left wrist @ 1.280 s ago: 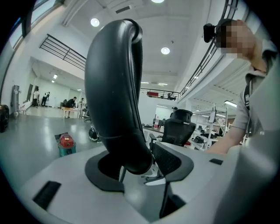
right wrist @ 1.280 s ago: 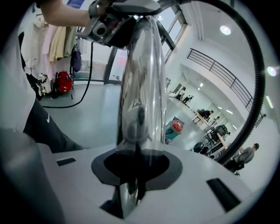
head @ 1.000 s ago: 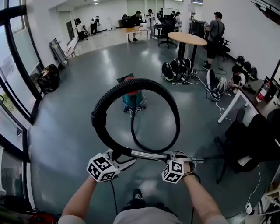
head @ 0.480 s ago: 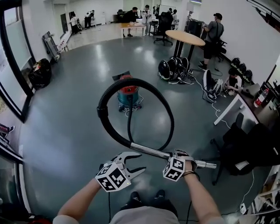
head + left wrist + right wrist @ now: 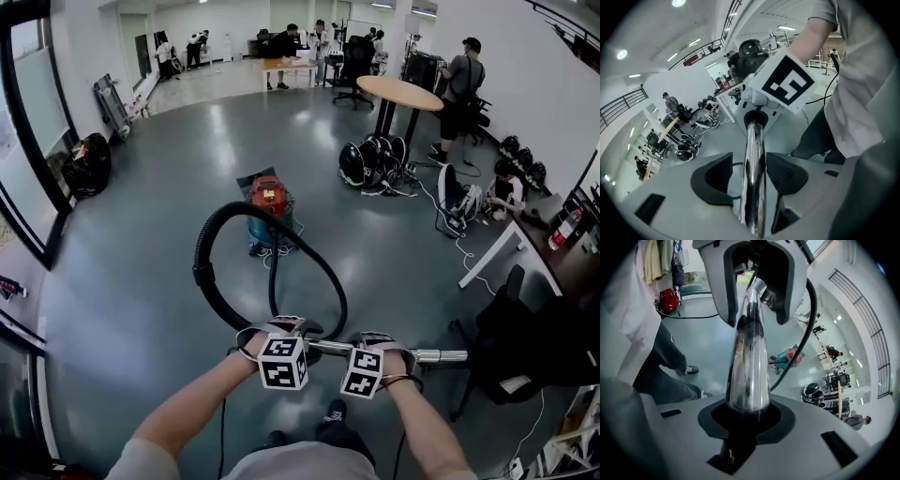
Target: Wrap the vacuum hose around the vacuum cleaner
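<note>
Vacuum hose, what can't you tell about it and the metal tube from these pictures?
- Head view: where the hose joins the vacuum cleaner is too small to tell.
- Head view: marker cubes hide both grips on the metal tube.
- Right gripper view: the left gripper hides the tube's far end.

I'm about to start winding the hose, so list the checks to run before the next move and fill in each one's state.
1. Right gripper clamped on the tube: ok.
2. Left gripper clamped on the tube: not ok. The tube lies between its jaws, but a gap shows at one pad.
3. Hose free of kinks: ok, it hangs in one open loop.
4. Vacuum upright on the floor: ok.
5. Floor between person and vacuum free of obstacles: ok.
6. Hose seated firmly at the vacuum: cannot tell, too small to see.
</note>
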The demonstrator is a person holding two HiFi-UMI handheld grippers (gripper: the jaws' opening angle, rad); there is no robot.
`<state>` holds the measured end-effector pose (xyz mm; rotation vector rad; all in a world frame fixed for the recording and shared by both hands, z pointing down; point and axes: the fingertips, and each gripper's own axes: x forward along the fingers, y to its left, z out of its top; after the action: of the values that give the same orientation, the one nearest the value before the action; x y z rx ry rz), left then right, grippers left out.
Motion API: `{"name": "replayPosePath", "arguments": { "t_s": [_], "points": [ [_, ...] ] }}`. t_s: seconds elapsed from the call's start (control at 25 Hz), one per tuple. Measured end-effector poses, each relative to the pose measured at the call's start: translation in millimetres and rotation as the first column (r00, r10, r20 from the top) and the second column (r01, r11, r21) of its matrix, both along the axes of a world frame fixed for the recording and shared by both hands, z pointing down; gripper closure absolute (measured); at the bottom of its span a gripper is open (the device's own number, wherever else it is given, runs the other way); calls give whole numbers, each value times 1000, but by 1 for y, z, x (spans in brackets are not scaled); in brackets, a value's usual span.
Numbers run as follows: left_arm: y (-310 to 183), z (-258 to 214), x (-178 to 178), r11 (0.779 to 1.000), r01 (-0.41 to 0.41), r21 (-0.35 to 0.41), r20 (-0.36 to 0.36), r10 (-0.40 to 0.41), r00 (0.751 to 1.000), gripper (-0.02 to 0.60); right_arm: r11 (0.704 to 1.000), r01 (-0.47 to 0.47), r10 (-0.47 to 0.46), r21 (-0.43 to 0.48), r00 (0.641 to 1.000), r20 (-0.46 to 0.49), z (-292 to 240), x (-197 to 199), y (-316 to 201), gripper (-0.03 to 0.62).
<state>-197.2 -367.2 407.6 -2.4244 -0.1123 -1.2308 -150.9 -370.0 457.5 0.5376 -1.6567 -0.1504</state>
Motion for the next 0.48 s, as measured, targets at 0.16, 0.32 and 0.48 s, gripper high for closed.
{"name": "replayPosePath", "arguments": {
  "t_s": [0.16,0.32,0.48],
  "points": [
    [-19,15,35,998,3,-58,46,-1,999,367,994,100,-103,-46,992,-79,0,32,-25,511],
    [-43,29,59,991,64,-118,48,-58,997,367,981,178,-185,-84,978,-91,-2,54,-49,510],
    [-58,44,74,977,131,-167,69,-121,990,386,962,245,-254,-125,965,-67,-6,67,-65,507]
  ]
}}
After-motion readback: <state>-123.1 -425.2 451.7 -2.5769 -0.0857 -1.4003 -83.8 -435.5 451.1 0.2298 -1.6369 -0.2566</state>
